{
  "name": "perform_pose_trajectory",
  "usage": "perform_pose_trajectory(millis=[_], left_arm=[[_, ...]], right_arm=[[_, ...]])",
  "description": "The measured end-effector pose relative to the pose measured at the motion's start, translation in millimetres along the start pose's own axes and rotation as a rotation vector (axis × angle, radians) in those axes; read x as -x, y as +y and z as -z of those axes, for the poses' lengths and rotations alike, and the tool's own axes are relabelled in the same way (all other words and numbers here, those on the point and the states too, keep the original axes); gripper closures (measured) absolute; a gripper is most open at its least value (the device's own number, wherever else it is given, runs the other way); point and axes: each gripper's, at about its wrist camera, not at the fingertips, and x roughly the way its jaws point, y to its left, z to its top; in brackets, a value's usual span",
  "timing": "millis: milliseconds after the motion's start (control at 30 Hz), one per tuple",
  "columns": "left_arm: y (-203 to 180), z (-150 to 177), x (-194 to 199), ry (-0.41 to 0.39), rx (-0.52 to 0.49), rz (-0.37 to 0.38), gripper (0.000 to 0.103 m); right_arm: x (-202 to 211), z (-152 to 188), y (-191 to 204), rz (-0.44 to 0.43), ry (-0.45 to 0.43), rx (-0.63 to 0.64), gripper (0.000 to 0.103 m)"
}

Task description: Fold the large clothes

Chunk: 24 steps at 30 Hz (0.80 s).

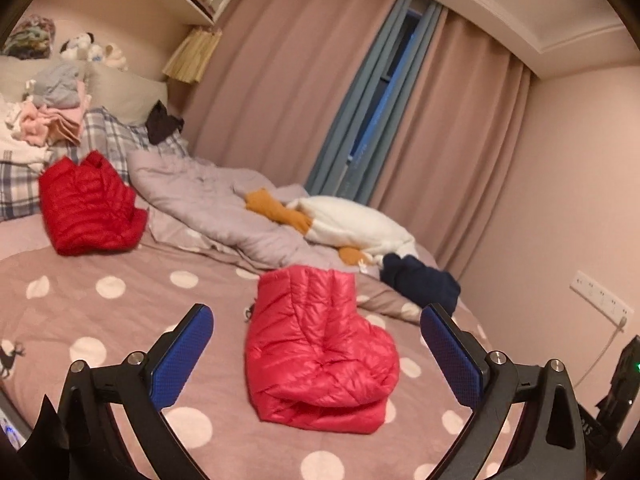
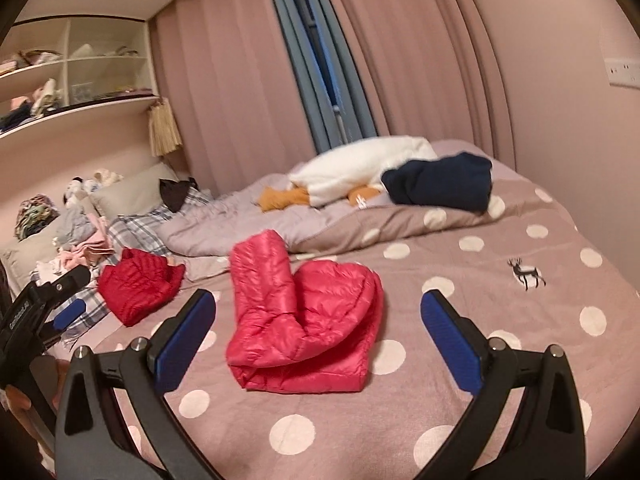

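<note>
A: Pink down jacket (image 1: 316,344) lies on the polka-dot bedspread (image 1: 120,320) in a folded bundle, just ahead of both tools; the left tool (image 1: 316,356) is spread wide and grips nothing; the right tool (image 2: 318,344) is likewise released, its blue pads either side of the jacket but above it, not touching.

B: So the fold looks nearly done to you?

A: I judge it mostly done; one sleeve or panel sticks out toward the grey quilt (image 2: 240,216), and the near hem bulges; a red down jacket (image 1: 90,208) already sits folded near the plaid pillow (image 1: 108,128), so this one probably needs only tidying or carrying over.

B: How would you handle it well?

A: Down is slippery and springs back; I would bring both tools low, pinch the doubled layers at the near edge rather than the top skin alone, press the air out, and tuck the stray part under before lifting; a grip on one layer would likely let the bundle unroll.

B: Anything else nearby to avoid?

A: A navy garment (image 2: 440,182) and a white plush goose (image 2: 360,168) lie well apart, toward the curtains (image 1: 280,92); neither crowds the jacket.

B: Any writing?

A: White lettering runs along the black body of the left tool at the edge of the right wrist view, too blurred to read; the bedspread carries a small deer motif (image 2: 526,274), no words.
</note>
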Motion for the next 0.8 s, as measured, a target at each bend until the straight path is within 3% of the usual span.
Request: perform_pose_trajectory(millis=[200,467,800], left_arm=[[-2,0,17,0.005,-0.003,0.039,0.001],[-5,4,21,0.020,-0.025,0.048,0.001],[0,6,4,0.102,-0.022,-0.042,0.001]], right_arm=[[22,3,11,-0.014,-0.052,0.061,0.000],[27,6,17,-0.016,-0.055,0.113,0.000],[17,9,22,0.013,-0.027,0.117,0.000]])
